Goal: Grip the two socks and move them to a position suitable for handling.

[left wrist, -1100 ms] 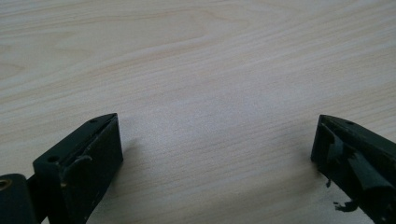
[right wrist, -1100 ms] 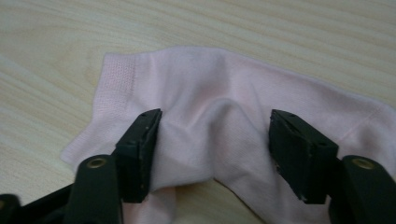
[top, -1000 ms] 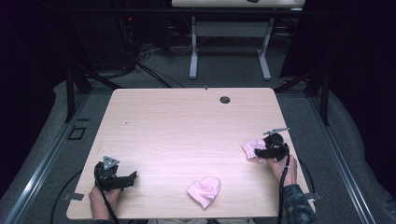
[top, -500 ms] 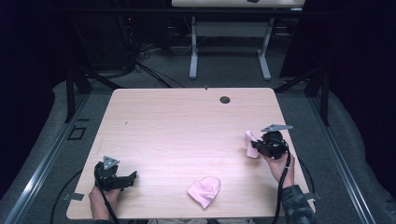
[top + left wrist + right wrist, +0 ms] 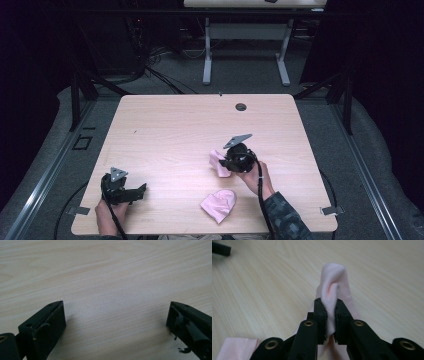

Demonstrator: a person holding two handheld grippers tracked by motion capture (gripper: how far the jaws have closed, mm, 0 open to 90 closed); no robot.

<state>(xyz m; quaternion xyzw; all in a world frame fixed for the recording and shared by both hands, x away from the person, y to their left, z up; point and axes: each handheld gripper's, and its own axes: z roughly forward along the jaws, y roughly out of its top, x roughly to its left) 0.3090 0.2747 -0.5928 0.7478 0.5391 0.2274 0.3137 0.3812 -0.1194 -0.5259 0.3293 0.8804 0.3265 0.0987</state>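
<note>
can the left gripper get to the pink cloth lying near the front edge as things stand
Probably yes. The left gripper rests open and holds nothing, and only bare table lies between it and the folded pink cloth. The right gripper, shut on the other pink cloth, sits behind that path.

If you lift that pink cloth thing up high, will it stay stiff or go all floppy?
Probably floppy. The pink cloth bunches into soft folds where the right gripper pinches it, so it would likely droop from the fingers. It looks thin, so it is probably light. It seems unlikely to roll or break; the second pink cloth lies slumped on the table.
</note>
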